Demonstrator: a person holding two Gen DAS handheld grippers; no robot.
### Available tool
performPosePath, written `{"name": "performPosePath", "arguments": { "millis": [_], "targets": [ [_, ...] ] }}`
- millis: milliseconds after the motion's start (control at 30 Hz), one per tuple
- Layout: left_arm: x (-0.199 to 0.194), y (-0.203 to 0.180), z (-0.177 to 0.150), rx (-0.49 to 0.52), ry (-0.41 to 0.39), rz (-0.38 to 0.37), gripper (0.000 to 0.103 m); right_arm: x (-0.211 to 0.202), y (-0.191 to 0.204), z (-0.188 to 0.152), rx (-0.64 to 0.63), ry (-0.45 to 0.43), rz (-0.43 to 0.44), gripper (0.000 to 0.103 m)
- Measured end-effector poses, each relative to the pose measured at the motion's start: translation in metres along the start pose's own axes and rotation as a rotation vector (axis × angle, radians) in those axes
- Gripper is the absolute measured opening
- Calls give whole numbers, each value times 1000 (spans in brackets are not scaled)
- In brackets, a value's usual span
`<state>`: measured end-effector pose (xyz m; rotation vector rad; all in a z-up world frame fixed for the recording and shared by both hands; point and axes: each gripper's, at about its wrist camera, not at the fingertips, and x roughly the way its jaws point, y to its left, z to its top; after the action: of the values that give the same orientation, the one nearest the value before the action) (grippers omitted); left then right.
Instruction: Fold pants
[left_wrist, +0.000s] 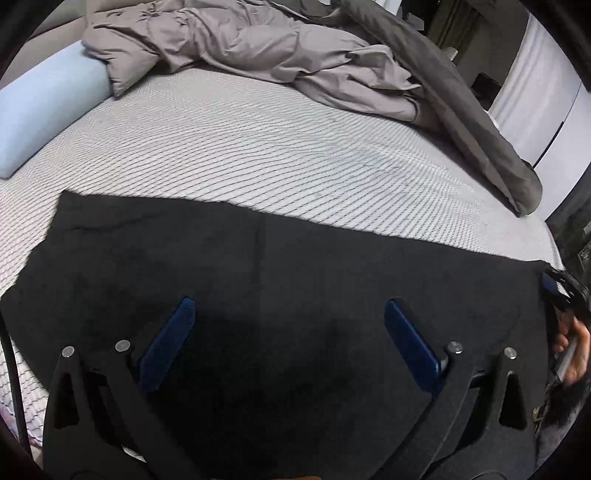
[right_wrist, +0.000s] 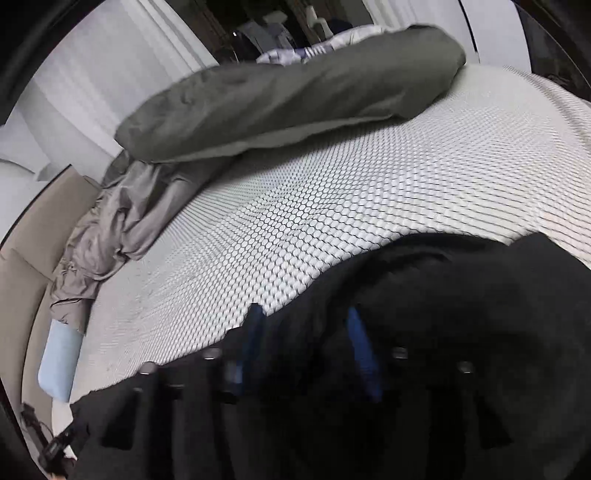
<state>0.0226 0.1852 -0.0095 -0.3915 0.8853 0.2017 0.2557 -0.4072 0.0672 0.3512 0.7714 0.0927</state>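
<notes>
Black pants (left_wrist: 288, 266) lie spread flat across the near part of a bed with a white patterned mattress cover (left_wrist: 258, 155). My left gripper (left_wrist: 288, 314) hovers over the pants with its blue-padded fingers (left_wrist: 173, 336) wide apart and nothing between them. In the right wrist view the pants (right_wrist: 461, 295) fill the lower right, bunched and raised. My right gripper (right_wrist: 304, 325) is over their edge, blurred by motion. Its blue fingers (right_wrist: 360, 347) stand partly apart, with dark cloth around them. Whether cloth is held I cannot tell. The right gripper also shows at the left wrist view's right edge (left_wrist: 557, 291).
A crumpled taupe sheet (left_wrist: 240, 48) and a dark grey duvet roll (left_wrist: 480, 122) lie at the far side of the bed. A light blue pillow (left_wrist: 44, 110) is at the left. The duvet (right_wrist: 288, 99) and pillow (right_wrist: 59, 358) also show in the right wrist view. A white wardrobe (left_wrist: 543, 85) stands beyond.
</notes>
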Motion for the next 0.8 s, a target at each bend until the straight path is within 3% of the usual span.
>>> {"name": "performPosePath", "arguments": {
  "millis": [67, 200, 300, 367, 467, 500, 600, 633, 800],
  "targets": [
    [-8, 22, -9, -22, -6, 46, 102, -27, -12, -18, 21, -19, 47, 77],
    [-40, 80, -32, -162, -54, 98, 101, -75, -28, -55, 13, -62, 106, 81],
    [-71, 128, -54, -334, -110, 70, 101, -100, -35, -74, -1, -101, 99, 83],
    [-71, 145, -63, -394, -88, 21, 98, -115, -37, -81, -1, -135, 104, 83],
    [-55, 150, -62, -411, -51, -27, 84, -133, -46, -92, -19, -134, 110, 83],
    [-45, 150, -57, -409, -42, -38, 73, -138, -50, -96, -25, -133, 100, 83],
    [-19, 148, -39, -395, -39, 44, 12, -161, -74, -109, -19, -146, 61, 83],
    [-16, 150, -37, -391, -52, 42, 6, -167, -84, -112, 1, -157, 54, 83],
    [-15, 176, -26, -435, -94, 69, 6, -180, -134, -118, 135, -195, 12, 83]
  ]
}}
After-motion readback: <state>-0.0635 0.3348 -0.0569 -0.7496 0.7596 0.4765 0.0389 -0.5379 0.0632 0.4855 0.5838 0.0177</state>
